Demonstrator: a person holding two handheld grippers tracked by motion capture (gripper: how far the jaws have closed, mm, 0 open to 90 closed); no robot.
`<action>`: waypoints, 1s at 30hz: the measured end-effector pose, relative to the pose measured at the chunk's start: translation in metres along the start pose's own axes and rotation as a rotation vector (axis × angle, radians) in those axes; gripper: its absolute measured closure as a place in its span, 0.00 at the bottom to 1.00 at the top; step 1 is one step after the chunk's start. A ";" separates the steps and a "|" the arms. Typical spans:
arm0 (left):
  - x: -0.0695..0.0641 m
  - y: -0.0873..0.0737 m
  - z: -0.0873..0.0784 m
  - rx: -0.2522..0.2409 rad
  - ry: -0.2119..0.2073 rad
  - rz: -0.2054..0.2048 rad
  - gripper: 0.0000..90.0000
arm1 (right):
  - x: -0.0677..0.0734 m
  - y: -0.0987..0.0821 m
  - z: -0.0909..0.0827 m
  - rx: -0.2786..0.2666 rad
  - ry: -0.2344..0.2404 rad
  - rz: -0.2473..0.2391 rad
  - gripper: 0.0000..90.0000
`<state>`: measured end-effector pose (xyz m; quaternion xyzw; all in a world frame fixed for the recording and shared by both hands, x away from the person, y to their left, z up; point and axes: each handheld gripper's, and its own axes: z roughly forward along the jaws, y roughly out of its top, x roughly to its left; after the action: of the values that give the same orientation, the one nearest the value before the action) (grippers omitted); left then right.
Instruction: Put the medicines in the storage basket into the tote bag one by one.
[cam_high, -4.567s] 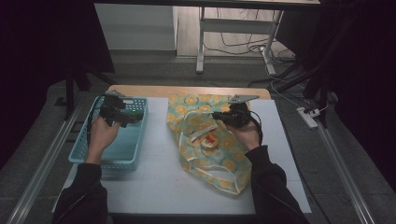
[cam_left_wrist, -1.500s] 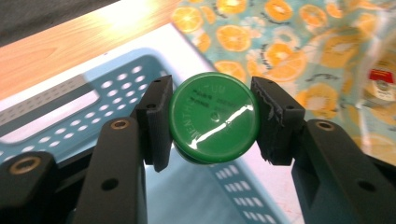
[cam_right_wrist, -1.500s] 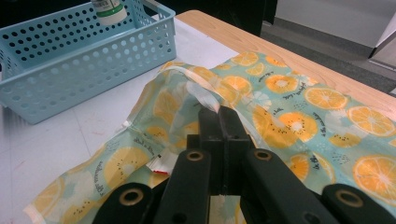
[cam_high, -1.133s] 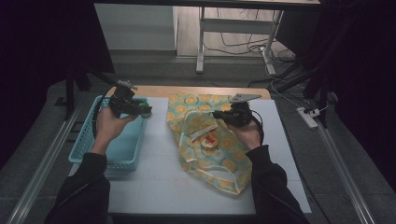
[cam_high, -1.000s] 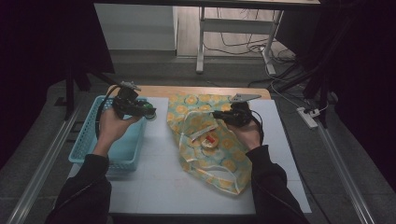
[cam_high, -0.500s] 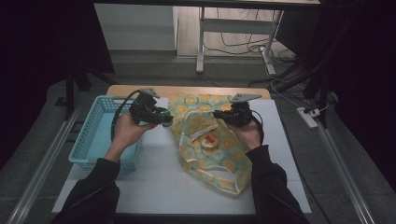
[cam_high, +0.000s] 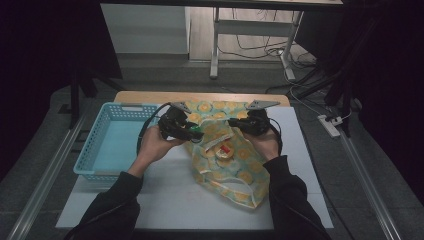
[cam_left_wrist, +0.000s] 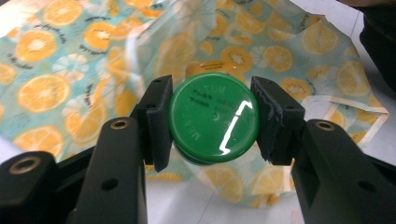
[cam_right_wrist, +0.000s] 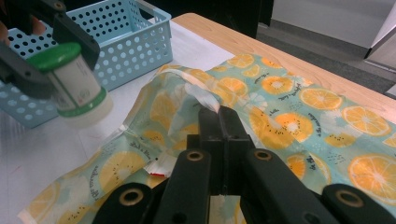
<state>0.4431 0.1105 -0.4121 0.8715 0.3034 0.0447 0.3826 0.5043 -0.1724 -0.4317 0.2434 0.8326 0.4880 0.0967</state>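
High view shows the left tool (cam_high: 192, 134) at the left edge of the fruit-print bag (cam_high: 240, 172), which lies on the white table (cam_high: 170, 195) with its mouth toward the far side. In the left gripper view the two black jaws press on either side of the green lid of a small jar (cam_left_wrist: 214, 123), so this tool is pinching the jar, which hangs above the bag's opening. The right gripper view shows the same jar (cam_right_wrist: 74, 86) from the side: pale body, green cap, tilted, held clear of the table just beside the bag's rim. The right tool (cam_right_wrist: 218, 114) has its jaws pressed together on a fold of the bag's edge, lifting it slightly. A light blue basket (cam_high: 112, 145) stands left of the bag, near the left hand (cam_high: 155, 147).
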 end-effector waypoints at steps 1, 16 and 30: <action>-0.001 0.001 0.003 0.001 -0.003 0.004 0.58 | 0.000 0.000 0.000 0.001 -0.001 0.000 1.00; -0.014 0.024 0.044 0.025 -0.023 0.050 0.58 | 0.000 0.000 0.000 -0.002 -0.003 0.000 1.00; -0.008 0.033 0.074 0.030 0.034 0.044 0.58 | 0.000 0.000 0.001 0.001 -0.005 0.003 1.00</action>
<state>0.4760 0.0420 -0.4400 0.8827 0.2914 0.0632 0.3632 0.5042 -0.1717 -0.4318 0.2459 0.8322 0.4873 0.0980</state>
